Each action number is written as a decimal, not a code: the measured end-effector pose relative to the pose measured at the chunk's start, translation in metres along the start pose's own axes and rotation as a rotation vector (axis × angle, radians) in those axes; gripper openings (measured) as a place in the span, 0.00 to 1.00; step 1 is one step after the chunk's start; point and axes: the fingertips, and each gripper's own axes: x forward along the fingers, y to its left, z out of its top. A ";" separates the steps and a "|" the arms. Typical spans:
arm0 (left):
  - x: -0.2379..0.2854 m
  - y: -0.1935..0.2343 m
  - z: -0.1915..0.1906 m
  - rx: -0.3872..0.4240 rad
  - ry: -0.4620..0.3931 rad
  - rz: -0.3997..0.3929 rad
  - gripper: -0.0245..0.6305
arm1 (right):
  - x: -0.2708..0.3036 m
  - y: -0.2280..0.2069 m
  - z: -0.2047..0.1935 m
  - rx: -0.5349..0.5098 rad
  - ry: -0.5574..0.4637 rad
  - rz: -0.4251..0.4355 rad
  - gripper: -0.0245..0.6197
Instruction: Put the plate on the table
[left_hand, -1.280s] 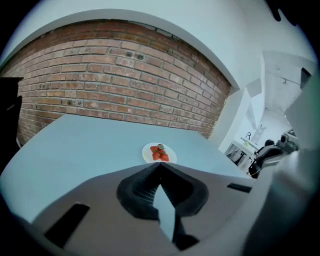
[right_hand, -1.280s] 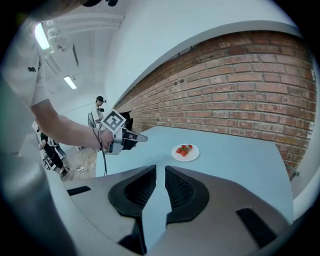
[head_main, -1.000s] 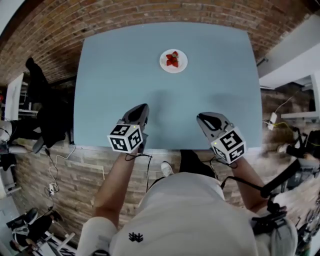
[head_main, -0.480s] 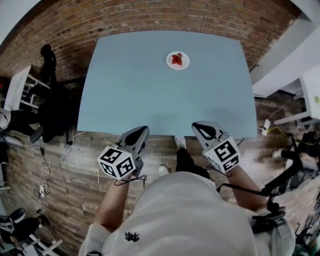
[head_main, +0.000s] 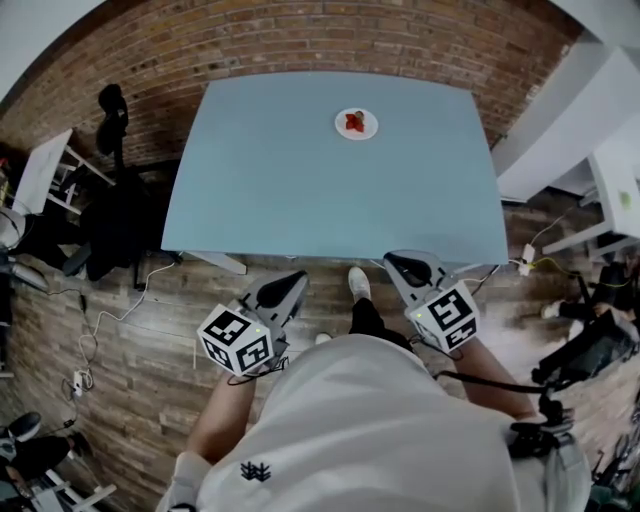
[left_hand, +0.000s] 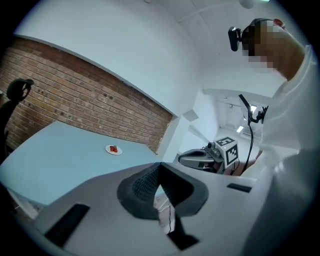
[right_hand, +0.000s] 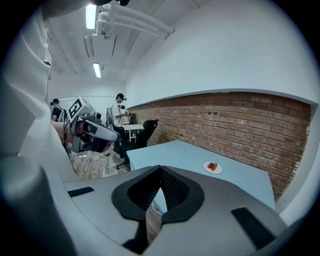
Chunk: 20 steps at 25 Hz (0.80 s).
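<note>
Head view: the small white plate (head_main: 356, 124), carrying red fruit (head_main: 355, 121), sits on the desk's (head_main: 300, 200) far side, well apart from the left gripper (head_main: 288, 288) and right gripper (head_main: 402, 266) off its near edge. Left gripper view: fingers (left_hand: 142, 185) clenched, empty. Right gripper view: likewise. The plate looks light, stiff and breakable; a level pinch at the rim would suit.

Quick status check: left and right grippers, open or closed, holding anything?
Left gripper: closed, jaw tips together, holding nothing.
Right gripper: closed, jaw tips together, holding nothing.
</note>
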 end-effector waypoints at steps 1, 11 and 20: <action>-0.003 -0.003 -0.002 -0.001 0.002 -0.006 0.04 | -0.002 0.003 0.000 -0.001 -0.001 -0.003 0.05; -0.032 -0.008 0.000 0.006 -0.022 0.017 0.04 | -0.003 0.029 0.011 -0.033 -0.008 0.010 0.05; -0.046 -0.003 -0.003 0.007 -0.037 0.055 0.04 | -0.002 0.041 0.017 -0.065 -0.016 0.026 0.05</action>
